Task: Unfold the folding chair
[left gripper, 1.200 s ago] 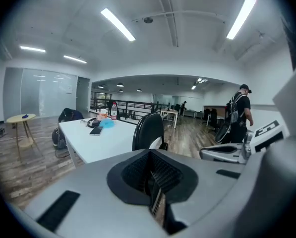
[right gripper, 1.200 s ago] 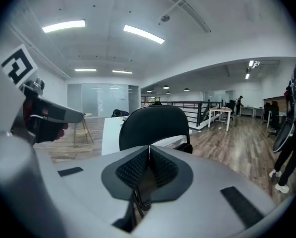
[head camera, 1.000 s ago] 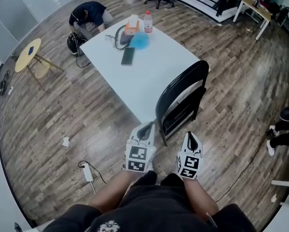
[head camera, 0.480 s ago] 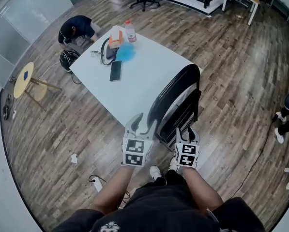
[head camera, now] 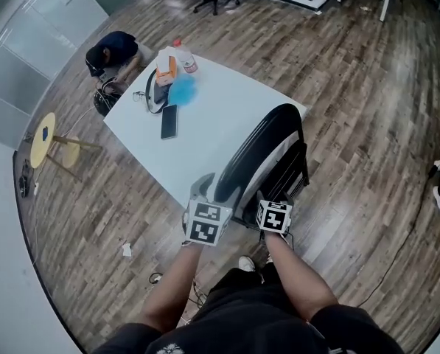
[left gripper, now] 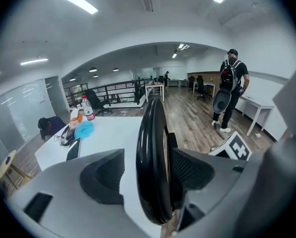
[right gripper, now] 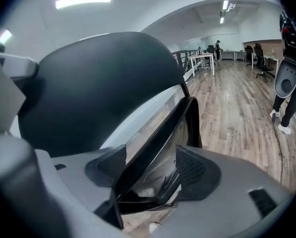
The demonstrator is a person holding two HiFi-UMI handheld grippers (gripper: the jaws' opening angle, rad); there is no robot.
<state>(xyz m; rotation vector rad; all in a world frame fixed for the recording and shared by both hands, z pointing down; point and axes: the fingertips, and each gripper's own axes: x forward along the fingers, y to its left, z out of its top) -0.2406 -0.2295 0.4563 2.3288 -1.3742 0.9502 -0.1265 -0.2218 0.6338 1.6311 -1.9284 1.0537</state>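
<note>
The folded black chair [head camera: 267, 142] leans upright against the near edge of the white table [head camera: 227, 102]. My left gripper [head camera: 207, 189] reaches the top of the backrest. Its jaws have just been opening and now straddle the backrest rim [left gripper: 153, 148], with a gap on the left side. My right gripper [head camera: 271, 201] is lower, at the chair's right side. Its jaws have also just been opening, and the folded seat's edge [right gripper: 160, 138] lies between them without being pressed. The dark backrest [right gripper: 98, 93] fills the left of the right gripper view.
On the table lie a phone [head camera: 168, 121], headphones [head camera: 152, 96], a blue object [head camera: 181, 91] and a bottle [head camera: 184, 59]. A person [head camera: 113, 50] crouches beyond it. A yellow stool [head camera: 46, 140] stands left. Another person [left gripper: 231, 90] stands on the wood floor at the right.
Both grippers have moved forward from in front of my body onto the chair. Their jaws went from shut to open and now straddle the backrest rim and the seat edge.
</note>
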